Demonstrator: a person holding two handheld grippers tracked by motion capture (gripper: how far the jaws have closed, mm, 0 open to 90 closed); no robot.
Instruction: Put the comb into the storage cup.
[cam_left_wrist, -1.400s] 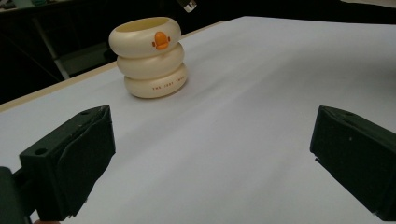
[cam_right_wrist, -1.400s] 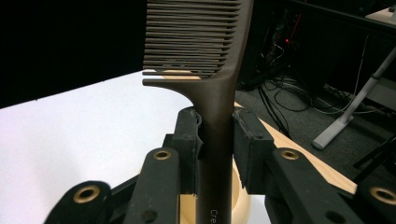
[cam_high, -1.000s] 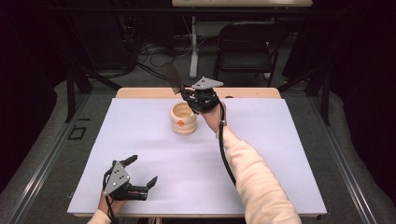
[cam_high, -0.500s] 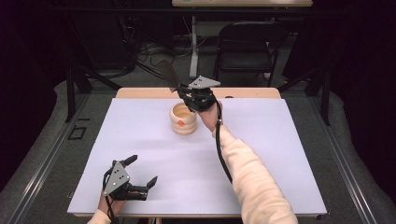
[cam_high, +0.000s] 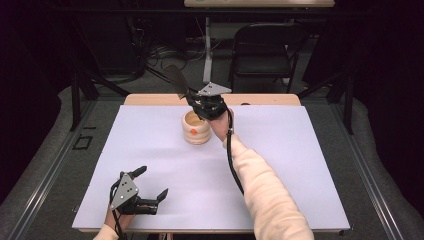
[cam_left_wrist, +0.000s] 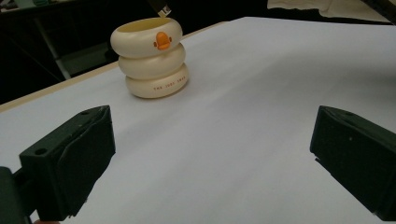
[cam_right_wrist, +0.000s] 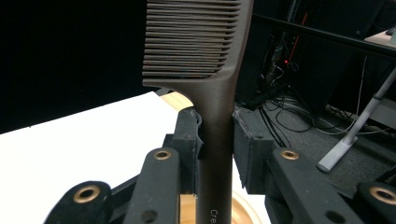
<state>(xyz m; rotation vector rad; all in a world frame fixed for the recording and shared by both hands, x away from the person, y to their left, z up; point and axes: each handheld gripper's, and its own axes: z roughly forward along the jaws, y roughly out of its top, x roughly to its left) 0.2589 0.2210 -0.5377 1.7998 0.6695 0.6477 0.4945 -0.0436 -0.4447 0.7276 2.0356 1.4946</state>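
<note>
A dark brown comb (cam_high: 176, 82) (cam_right_wrist: 205, 56) stands with its teeth up and its handle between the jaws of my right gripper (cam_high: 196, 101) (cam_right_wrist: 215, 135), which is shut on it. The comb's lower end hangs just above the mouth of a cream holder (cam_high: 196, 128) (cam_left_wrist: 152, 58) (cam_right_wrist: 243, 212), made of stacked rings with an orange duck bill, at the far middle of the table. My left gripper (cam_high: 152, 181) (cam_left_wrist: 210, 154) rests near the front left corner, open, with nothing between its jaws.
A white sheet (cam_high: 300, 165) covers the wooden table (cam_high: 270, 99). Behind the table stand a black chair (cam_high: 265, 50) and a white pole (cam_high: 207, 50), with loose cables on the floor. Metal rails (cam_high: 50, 165) run along both sides.
My right gripper has drifted slightly left with the comb above the holder. The left gripper has not moved.
</note>
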